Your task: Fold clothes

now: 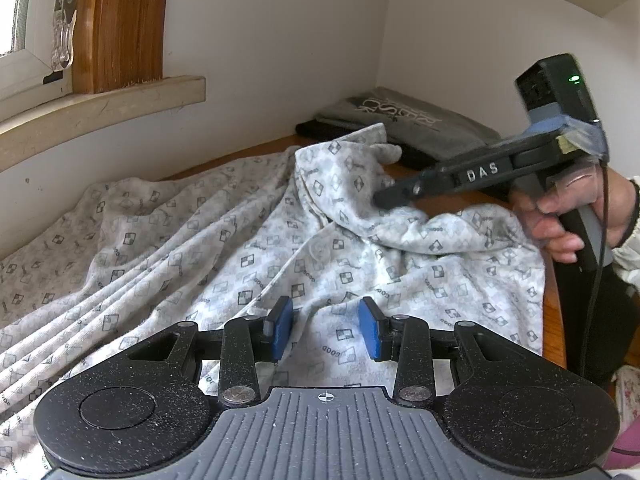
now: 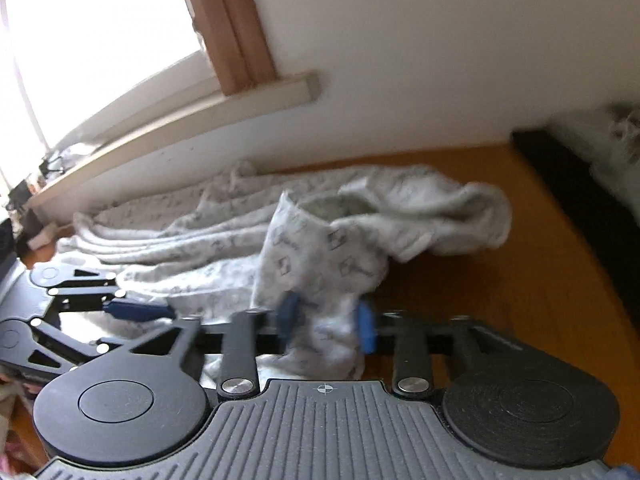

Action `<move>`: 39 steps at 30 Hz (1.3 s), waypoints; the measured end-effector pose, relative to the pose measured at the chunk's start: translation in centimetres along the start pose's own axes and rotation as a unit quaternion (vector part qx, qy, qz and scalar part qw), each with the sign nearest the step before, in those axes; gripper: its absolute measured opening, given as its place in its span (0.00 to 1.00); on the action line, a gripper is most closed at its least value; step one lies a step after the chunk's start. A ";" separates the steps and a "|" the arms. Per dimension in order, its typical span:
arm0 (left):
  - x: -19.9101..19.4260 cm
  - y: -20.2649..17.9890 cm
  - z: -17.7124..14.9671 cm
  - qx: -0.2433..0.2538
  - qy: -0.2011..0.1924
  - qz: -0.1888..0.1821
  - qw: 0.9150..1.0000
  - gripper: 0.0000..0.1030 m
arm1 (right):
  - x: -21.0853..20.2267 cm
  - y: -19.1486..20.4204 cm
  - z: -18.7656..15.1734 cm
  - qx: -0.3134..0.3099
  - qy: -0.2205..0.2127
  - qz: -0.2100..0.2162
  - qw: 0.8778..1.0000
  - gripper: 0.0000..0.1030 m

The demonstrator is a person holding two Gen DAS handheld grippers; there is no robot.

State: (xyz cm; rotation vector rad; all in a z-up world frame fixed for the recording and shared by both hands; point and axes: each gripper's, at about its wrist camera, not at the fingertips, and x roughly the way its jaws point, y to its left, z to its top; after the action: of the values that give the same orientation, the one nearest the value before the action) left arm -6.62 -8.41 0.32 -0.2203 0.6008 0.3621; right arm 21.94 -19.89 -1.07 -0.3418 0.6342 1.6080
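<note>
One hand-held gripper point(image 2: 326, 322) — the right — pinches the garment point(image 2: 320, 248).

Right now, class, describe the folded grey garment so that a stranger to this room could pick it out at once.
Start at the wooden table and follow it to the far corner where the two white walls meet. There lies the folded grey garment, flat on something black. Unlike the rumpled patterned garment spread over the table, it is plain grey, neatly folded, with pale lettering on top.
</note>
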 end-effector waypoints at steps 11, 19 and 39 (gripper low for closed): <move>0.1 0.2 -0.1 0.002 0.000 -0.002 1.000 0.41 | -6.9 -3.8 0.9 -0.007 -0.067 -0.214 0.975 0.08; 0.2 0.3 -0.1 0.003 0.001 -0.003 1.000 0.42 | -7.7 -7.1 -2.6 0.056 -0.022 -0.169 0.984 0.44; 0.3 0.8 0.0 -0.007 -0.001 -0.017 1.000 0.50 | -13.2 -5.8 -7.2 0.115 0.006 -0.145 0.983 0.01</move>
State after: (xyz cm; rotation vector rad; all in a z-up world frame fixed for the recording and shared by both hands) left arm -6.72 -7.63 0.10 -0.2425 0.5912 0.3337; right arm 28.47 -34.65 -0.54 -0.2590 0.7361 1.2405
